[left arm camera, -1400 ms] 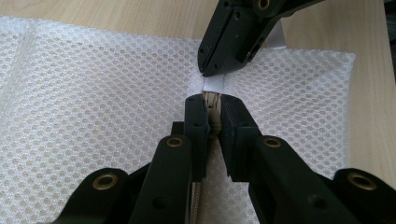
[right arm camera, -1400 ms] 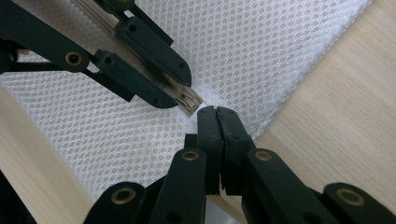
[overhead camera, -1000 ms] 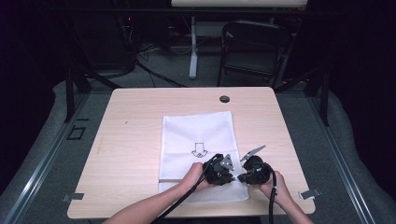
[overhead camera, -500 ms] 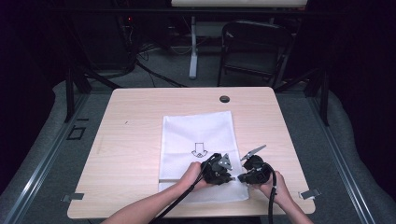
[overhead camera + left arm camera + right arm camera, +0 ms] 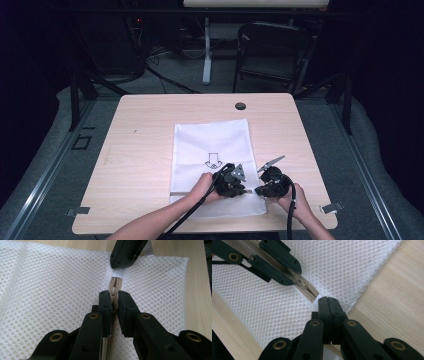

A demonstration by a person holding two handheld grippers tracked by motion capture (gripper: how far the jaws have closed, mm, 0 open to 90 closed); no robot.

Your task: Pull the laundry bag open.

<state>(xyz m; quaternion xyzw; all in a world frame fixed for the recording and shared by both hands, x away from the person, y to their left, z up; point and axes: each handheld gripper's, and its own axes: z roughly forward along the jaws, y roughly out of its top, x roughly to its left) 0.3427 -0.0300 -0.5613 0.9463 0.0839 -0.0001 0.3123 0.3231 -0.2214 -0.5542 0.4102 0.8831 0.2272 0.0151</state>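
1. Both forearms reach in low over the near edge of the table, hands side by side over the near end of the white mesh bag.
2. The left gripper points along the bag's beige zipper, jaws drawn narrow and pinching the zipper slider between them.
3. The right gripper sits just beside the left one, at the zipper's end near the bag's right edge; its jaws are pressed fully together, nipping the mesh and a small white tab there.
4. The bag lies flat on the table's middle, its printed arrow just beyond the grippers.
5. Compared with a second ago, nothing has shifted: both hands, both grips and the bag are where they were.
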